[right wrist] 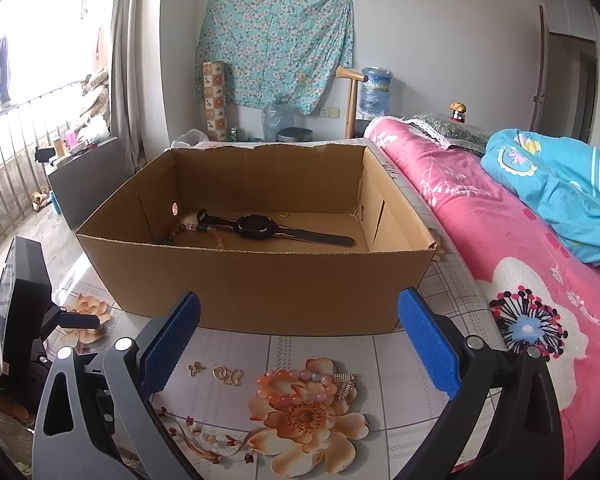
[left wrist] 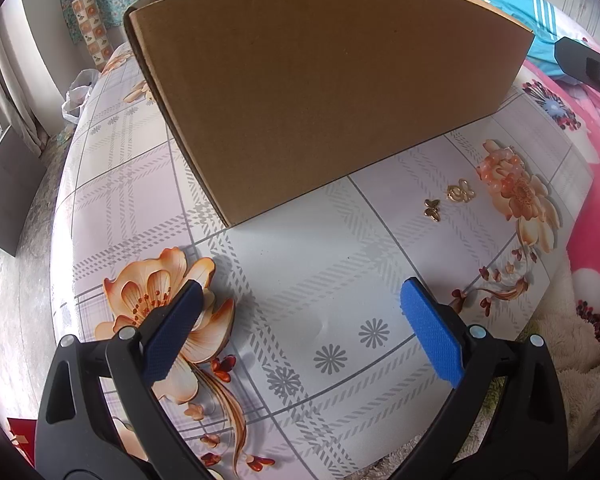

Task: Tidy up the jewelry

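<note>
Hand-held gripper [right wrist: 298, 340] spread wide above beaded bracelet [right wrist: 296, 386]

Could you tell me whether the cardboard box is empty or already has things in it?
Not empty: the cardboard box already holds a black watch and a beaded bracelet.

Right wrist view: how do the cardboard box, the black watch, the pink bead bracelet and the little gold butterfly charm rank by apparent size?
Largest to smallest:
1. cardboard box
2. black watch and pink bead bracelet: these look similar; the watch lies farther off inside the box, so unsure
3. gold butterfly charm
</note>
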`<action>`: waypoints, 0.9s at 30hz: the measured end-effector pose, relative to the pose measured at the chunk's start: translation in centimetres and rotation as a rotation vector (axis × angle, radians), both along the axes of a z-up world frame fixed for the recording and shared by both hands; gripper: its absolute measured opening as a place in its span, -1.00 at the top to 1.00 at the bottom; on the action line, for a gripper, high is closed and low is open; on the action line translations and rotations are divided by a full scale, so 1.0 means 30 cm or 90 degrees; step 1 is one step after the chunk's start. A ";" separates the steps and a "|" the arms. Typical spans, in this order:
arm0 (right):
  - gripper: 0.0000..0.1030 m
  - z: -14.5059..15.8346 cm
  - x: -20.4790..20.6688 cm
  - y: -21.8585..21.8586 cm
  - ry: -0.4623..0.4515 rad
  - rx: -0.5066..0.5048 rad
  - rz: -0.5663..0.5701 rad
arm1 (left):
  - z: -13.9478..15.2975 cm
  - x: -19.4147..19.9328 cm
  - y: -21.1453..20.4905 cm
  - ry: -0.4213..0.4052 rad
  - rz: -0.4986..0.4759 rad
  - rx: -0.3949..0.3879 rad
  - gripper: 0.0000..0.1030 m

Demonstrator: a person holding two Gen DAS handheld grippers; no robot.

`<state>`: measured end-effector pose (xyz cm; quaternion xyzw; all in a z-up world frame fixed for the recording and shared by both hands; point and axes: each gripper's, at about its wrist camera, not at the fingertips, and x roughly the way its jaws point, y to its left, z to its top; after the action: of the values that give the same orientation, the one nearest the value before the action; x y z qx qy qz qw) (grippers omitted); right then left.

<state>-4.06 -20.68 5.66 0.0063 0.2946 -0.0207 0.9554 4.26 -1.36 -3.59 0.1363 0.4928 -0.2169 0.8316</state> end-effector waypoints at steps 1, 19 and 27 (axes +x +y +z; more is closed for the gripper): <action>-0.87 -0.001 0.000 -0.003 -0.001 0.004 0.002 | 0.000 0.001 0.001 0.000 0.000 -0.001 -0.86; -0.87 -0.044 -0.030 -0.153 0.059 0.072 -0.041 | 0.087 -0.066 -0.024 -0.071 -0.074 -0.078 -0.42; -0.42 -0.122 -0.038 -0.058 0.133 0.087 0.046 | 0.078 -0.083 -0.129 -0.063 -0.177 -0.083 0.32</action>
<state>-5.19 -22.43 2.01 0.0582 0.3934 0.0336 0.9169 1.78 -5.24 -1.24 0.1596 0.4127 -0.3547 0.8236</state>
